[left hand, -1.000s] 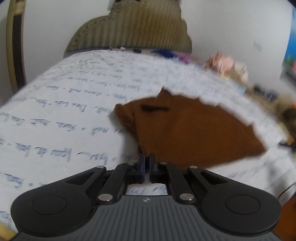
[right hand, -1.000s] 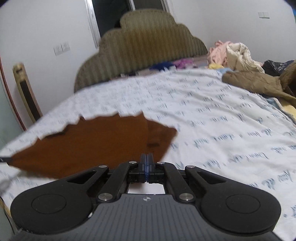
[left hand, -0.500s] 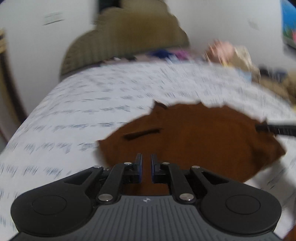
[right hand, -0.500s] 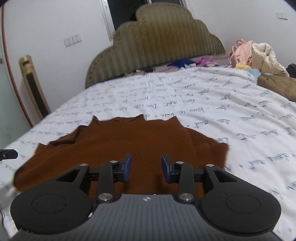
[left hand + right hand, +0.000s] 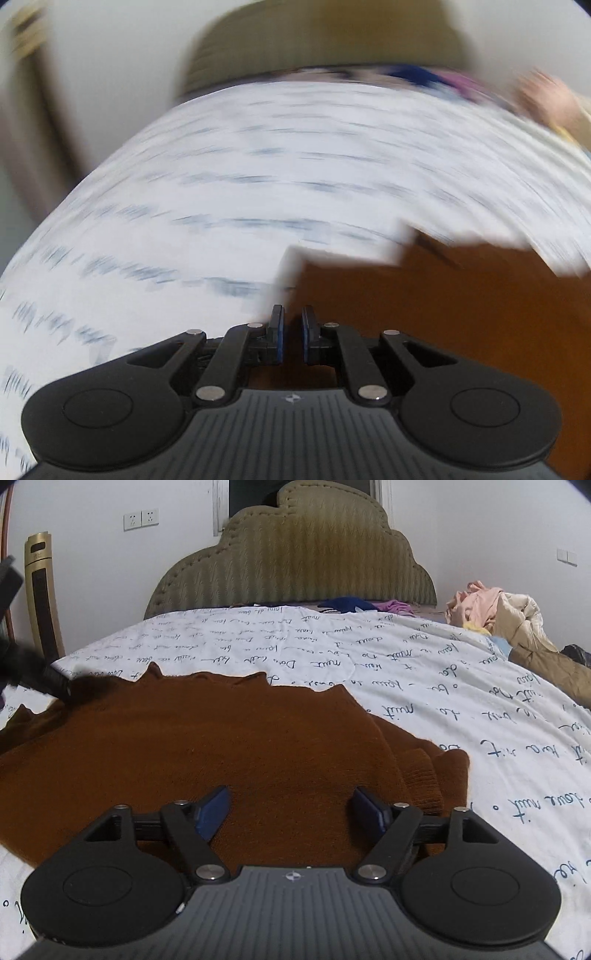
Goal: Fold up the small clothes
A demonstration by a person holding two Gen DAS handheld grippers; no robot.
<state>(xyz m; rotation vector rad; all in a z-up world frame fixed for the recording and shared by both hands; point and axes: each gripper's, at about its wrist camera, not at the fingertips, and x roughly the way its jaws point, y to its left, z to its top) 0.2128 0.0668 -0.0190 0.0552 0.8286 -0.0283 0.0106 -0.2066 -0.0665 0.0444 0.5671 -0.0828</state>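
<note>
A brown knit garment lies spread flat on the white bedsheet with blue script. My right gripper is wide open just above the garment's near part, holding nothing. In the blurred left wrist view the garment lies right of centre. My left gripper hovers at its left edge with jaws a narrow gap apart and nothing between them. The left gripper also shows as a dark blurred shape in the right wrist view at the garment's far left corner.
A padded olive headboard stands at the far end of the bed. A pile of clothes and a beige quilt lies at the right edge. A gold tower fan stands left of the bed. Blue and purple clothes lie by the headboard.
Both grippers let go of the garment, which now lies flat. The right gripper opened wide. The left gripper opened slightly and is swinging fast to the left, blurring its view.
</note>
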